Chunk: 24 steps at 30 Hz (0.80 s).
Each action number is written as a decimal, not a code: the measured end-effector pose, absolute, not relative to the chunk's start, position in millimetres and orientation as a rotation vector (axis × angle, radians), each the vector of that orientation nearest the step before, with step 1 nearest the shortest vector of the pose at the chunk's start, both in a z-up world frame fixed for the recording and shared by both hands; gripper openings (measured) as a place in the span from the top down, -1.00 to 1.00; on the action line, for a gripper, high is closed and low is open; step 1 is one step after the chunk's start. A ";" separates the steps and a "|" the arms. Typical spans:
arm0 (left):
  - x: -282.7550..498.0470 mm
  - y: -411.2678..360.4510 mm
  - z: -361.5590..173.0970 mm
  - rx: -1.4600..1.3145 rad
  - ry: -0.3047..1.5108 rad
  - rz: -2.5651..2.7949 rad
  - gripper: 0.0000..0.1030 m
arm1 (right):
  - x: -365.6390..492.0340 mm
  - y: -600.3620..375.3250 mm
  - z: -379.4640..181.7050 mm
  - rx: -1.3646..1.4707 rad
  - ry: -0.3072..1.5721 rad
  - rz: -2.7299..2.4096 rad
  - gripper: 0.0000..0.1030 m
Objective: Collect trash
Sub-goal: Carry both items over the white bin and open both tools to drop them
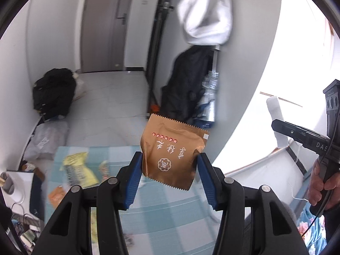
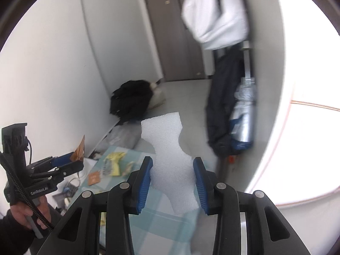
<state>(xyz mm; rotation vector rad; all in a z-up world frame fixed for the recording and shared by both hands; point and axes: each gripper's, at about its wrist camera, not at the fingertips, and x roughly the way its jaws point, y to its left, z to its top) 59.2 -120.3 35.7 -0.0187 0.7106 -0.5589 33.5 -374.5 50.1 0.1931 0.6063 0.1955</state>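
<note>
Left gripper (image 1: pixel 170 165): blue-padded fingers (image 1: pixel 133 180) clamped on a copper-brown foil snack wrapper (image 1: pixel 173 153), zigzag-cut edges, white characters and round logo, held in the air above the bed. Right gripper (image 2: pixel 172 174): fingers (image 2: pixel 144 182) pinch a white foam packing piece (image 2: pixel 170 150), narrow-waisted, ragged edges, also off the surface. Below: pale blue-and-white checked bedsheet (image 1: pixel 161 216) with a yellow crumpled wrapper (image 1: pixel 78 170) and a small orange packet (image 1: pixel 56 195) lying on it. Beyond: grey tiled floor (image 1: pixel 110 104), black backpack (image 1: pixel 54 91) against the white wall, dark jacket (image 1: pixel 187 85) and white garment (image 1: pixel 206 14) hanging, grey door (image 1: pixel 102 23).
</note>
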 end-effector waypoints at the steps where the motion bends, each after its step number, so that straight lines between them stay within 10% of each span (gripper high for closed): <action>1: 59.8 -127.3 35.4 -0.016 0.715 -0.574 0.08 | 24.8 -389.5 48.8 0.204 0.604 0.163 0.26; 24: 89.8 -343.2 -122.8 0.178 1.160 -0.960 0.08 | -10.2 -573.0 -177.6 0.636 0.919 -0.129 0.26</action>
